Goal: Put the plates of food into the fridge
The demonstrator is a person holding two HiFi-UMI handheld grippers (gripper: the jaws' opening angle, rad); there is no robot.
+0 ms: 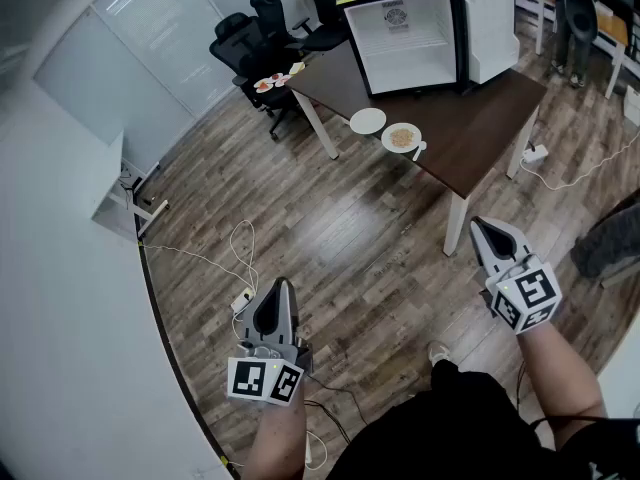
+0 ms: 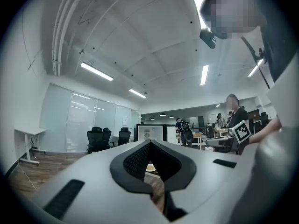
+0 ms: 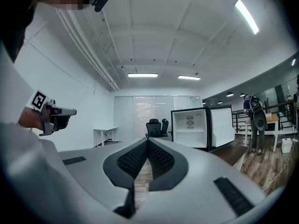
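Observation:
A small fridge (image 1: 410, 43) stands open on the far end of a dark brown table (image 1: 480, 128); its white inside shows a shelf. Near the table's front edge lie a white plate (image 1: 367, 120) and a plate with food (image 1: 401, 137). More small plates of food (image 1: 277, 79) sit by the table's far left corner. My left gripper (image 1: 278, 288) and right gripper (image 1: 480, 228) hang over the wooden floor, well short of the table, both shut on nothing. The right gripper view shows the open fridge (image 3: 196, 127) ahead of the shut right gripper (image 3: 147, 140).
Black office chairs (image 1: 250, 33) stand behind the table. White cables (image 1: 240, 243) and a power strip (image 1: 243, 301) lie on the floor by the left gripper. A white desk (image 1: 110, 203) stands at the left wall. A person (image 1: 575, 8) stands at the far right.

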